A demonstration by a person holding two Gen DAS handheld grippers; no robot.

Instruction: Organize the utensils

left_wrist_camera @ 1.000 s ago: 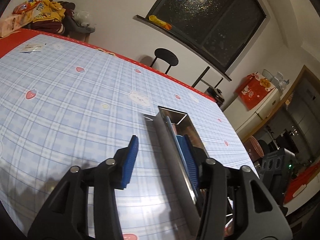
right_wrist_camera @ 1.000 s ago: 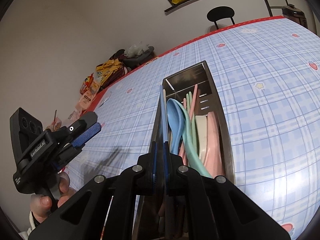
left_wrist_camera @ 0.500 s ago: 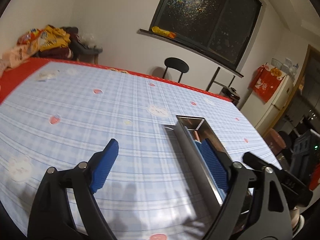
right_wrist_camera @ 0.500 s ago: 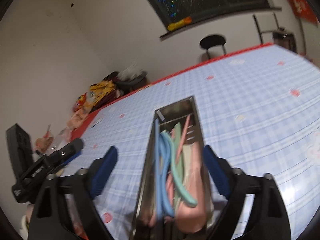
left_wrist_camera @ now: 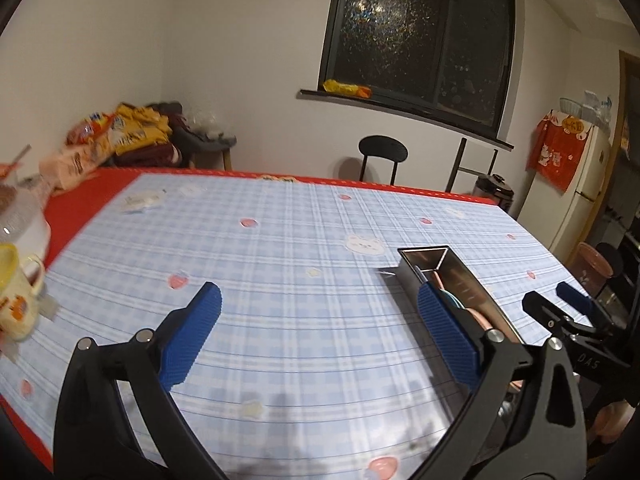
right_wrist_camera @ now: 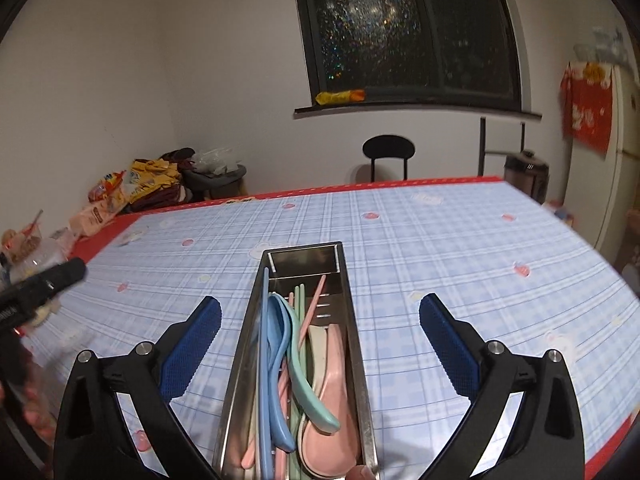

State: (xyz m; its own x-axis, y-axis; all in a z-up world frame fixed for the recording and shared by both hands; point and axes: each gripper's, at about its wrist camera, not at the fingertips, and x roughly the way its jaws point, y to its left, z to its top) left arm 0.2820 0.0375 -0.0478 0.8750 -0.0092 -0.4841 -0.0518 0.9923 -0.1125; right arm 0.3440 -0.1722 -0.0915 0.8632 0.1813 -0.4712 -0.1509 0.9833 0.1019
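While both grippers stand wide open with nothing in them, the metal utensil tray (right_wrist_camera: 297,360) sits on the blue checked tablecloth (right_wrist_camera: 460,248). The right gripper (right_wrist_camera: 320,312) has just been opening. Its two blue pads (right_wrist_camera: 192,344) are far apart, one on each side of the tray, and they do not touch it. The tray is long and thin and shiny. Inside it lie a blue spoon (right_wrist_camera: 278,356), a green spoon (right_wrist_camera: 308,384), a pink spoon (right_wrist_camera: 332,432) and some pink and green chopsticks (right_wrist_camera: 312,304), all pointing along the tray.

The left gripper (left_wrist_camera: 318,320) has also just been opening, and only bare cloth shows between its pads. In its view the tray (left_wrist_camera: 460,276) is off to the right, partly hidden behind the right-hand pad (left_wrist_camera: 448,340). The other gripper (left_wrist_camera: 568,312) pokes in beyond the tray.

A yellow and white mug (left_wrist_camera: 16,292) stands at the left edge of the table. A black chair (right_wrist_camera: 388,152) stands by the far wall, under a dark window (right_wrist_camera: 408,28).
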